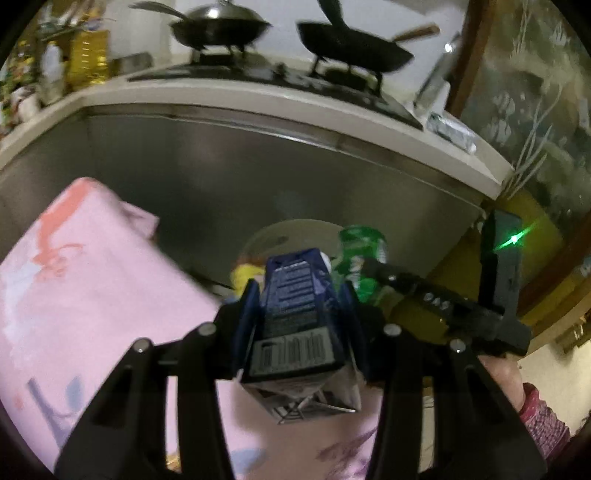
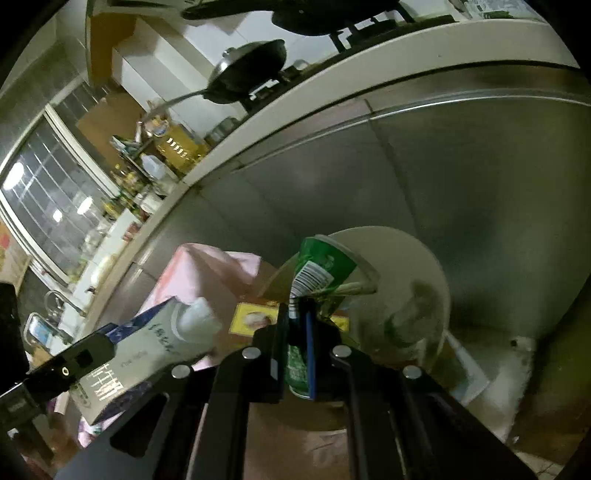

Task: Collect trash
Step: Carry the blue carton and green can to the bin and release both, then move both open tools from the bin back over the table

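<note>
Left tool, clenched on a dark blue carton: a barcode and blocks of small print face the camera, too blurred to read. In the right wrist view the carton's pale side carries large Chinese characters, also unreadable. Right tool, clenched on a crumpled green plastic bottle whose label shows a barcode. Both items hang above a round pale bin, in front of a steel cabinet face. A pink floral cloth lies at left. Two pans stand on the far bench.
</note>
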The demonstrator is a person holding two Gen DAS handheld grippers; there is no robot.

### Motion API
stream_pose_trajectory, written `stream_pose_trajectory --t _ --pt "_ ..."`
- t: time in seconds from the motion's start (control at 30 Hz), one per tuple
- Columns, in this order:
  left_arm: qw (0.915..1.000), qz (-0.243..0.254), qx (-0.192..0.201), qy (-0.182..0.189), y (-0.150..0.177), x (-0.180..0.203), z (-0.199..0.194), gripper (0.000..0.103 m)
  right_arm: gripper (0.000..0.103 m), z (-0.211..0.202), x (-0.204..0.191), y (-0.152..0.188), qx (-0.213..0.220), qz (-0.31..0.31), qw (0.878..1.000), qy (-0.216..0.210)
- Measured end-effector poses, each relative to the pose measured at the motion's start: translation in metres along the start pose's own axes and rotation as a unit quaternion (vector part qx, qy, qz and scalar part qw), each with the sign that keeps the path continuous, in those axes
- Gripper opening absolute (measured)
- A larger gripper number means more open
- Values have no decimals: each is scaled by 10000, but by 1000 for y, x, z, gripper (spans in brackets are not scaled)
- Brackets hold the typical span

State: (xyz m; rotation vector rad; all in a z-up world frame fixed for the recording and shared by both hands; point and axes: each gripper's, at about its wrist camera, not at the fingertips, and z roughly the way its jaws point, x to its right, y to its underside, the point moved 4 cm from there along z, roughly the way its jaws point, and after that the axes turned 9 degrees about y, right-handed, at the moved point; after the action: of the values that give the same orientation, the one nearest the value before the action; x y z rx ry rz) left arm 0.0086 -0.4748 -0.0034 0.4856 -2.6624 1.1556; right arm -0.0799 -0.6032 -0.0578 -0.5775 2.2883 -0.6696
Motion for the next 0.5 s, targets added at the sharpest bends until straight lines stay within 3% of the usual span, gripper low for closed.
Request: stream_pose_trajectory --t 0.17,0.27,0.3,0.33,0.4,0.43,0.5 --pt "9997 35 -213 -106 -9 10 43 43 6 8 10 -10 36 -233 9996 134" --pt "9995 -122 -251 -151 -11 4 57 36 6 12 11 -11 -64 -440 9988 187" --pt "9992 -211 -273 -191 -13 2 65 36 7 14 7 -10 -107 -492 9985 220" --pt "9989 -274 -306 -238 -14 1 72 43 7 17 5 -9 -159 -539 9981 251" --pt "9975 -427 -422 -364 -15 -3 84 55 18 20 4 -5 -233 -560 9977 298" --pt "9970 -503 -438 -394 -16 -5 87 55 23 20 5 -2 -226 -512 9980 294" --pt "9967 -549 -455 -380 -15 -6 84 55 44 16 6 1 -150 -435 9985 292"
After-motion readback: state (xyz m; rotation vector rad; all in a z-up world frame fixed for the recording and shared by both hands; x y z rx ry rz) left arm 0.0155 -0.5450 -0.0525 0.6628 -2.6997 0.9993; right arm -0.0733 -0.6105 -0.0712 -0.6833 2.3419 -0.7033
